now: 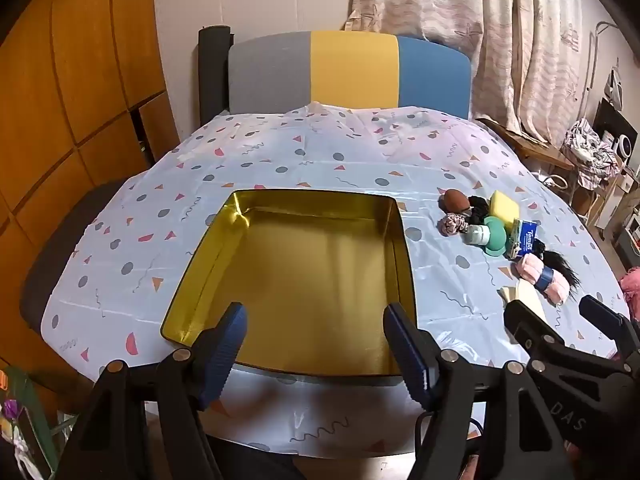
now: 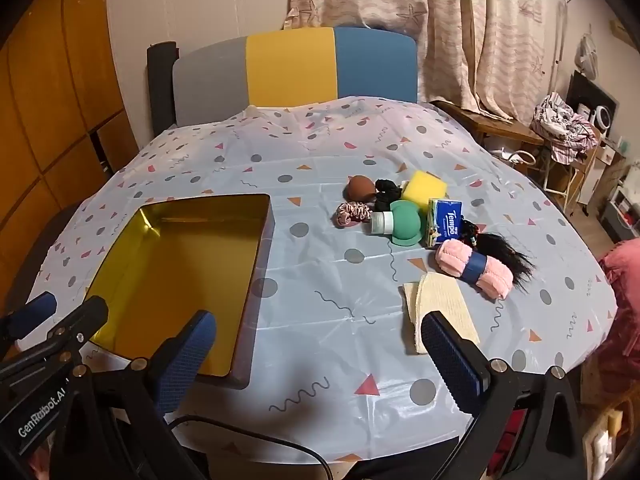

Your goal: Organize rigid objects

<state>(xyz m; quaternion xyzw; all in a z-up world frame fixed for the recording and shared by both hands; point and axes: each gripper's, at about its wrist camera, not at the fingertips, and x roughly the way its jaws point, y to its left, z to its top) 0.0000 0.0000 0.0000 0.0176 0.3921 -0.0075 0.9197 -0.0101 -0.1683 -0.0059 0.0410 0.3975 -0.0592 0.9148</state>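
A gold tin box (image 1: 280,276) (image 2: 176,276) lies open and empty on the patterned tablecloth. To its right lies a cluster: a brown egg-shaped object (image 2: 360,189), a yellow sponge (image 2: 423,189), a green dome-shaped container (image 2: 405,224) with a small white jar (image 2: 381,222), a blue Tempo tissue pack (image 2: 445,222), a pink scrunchie (image 2: 352,213), a pink rolled cloth (image 2: 474,268), black hair (image 2: 502,258) and a cream cloth (image 2: 440,308). My left gripper (image 1: 316,344) is open over the box's near edge. My right gripper (image 2: 316,352) is open, near the table's front, short of the cluster.
A grey, yellow and blue chair back (image 2: 296,72) stands behind the table (image 2: 320,144). Wooden cabinets (image 1: 60,120) are on the left. Curtains (image 2: 440,20) and cluttered shelves (image 2: 580,132) are on the right. A black cable (image 2: 260,436) runs below the right gripper.
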